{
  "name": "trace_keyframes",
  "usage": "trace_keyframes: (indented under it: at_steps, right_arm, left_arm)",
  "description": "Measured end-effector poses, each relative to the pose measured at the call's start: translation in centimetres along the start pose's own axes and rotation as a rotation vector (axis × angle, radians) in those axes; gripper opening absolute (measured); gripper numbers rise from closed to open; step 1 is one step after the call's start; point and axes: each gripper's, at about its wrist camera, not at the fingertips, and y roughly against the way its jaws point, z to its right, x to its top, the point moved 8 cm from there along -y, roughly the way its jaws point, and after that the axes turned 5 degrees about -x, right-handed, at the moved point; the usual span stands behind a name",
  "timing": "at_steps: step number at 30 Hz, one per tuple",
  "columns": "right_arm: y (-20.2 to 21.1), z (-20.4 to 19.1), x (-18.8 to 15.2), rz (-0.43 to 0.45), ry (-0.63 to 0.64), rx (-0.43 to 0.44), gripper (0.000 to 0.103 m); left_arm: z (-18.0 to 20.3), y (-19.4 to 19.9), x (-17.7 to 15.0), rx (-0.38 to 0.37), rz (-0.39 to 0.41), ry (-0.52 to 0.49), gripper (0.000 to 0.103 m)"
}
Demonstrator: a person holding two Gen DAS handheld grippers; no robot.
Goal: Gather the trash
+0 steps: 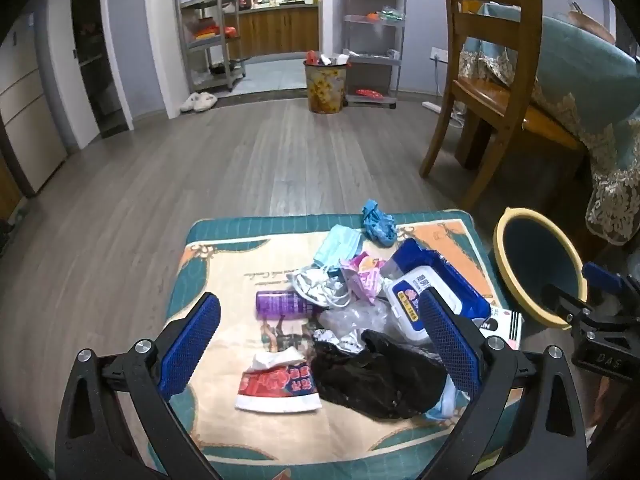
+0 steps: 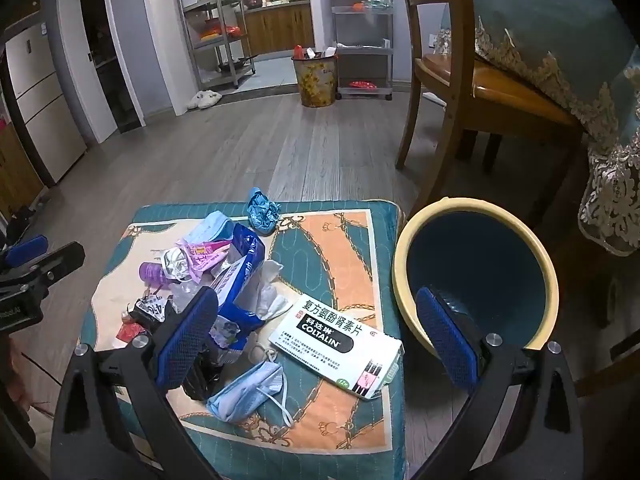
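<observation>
Trash lies piled on a patterned cushion: a black plastic bag, a red and white wrapper, a purple bottle, a blue wet-wipe pack, face masks, a crumpled blue wad and a white medicine box. A teal bin with a yellow rim stands right of the cushion. My left gripper hovers open over the bag and wrapper. My right gripper hangs open above the medicine box.
A wooden chair and a table with a teal lace-edged cloth stand at the right. Across the grey wood floor are a floral waste basket, metal shelves and slippers.
</observation>
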Motion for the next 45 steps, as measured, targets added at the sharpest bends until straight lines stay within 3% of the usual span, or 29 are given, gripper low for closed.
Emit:
trace_keyframes:
  at_steps: [45]
  right_arm:
    - [-0.4,0.6,-0.1,-0.016,0.010,-0.044,0.097]
  left_arm:
    - [-0.4,-0.8,-0.9,0.007,-0.021,0.006,0.098]
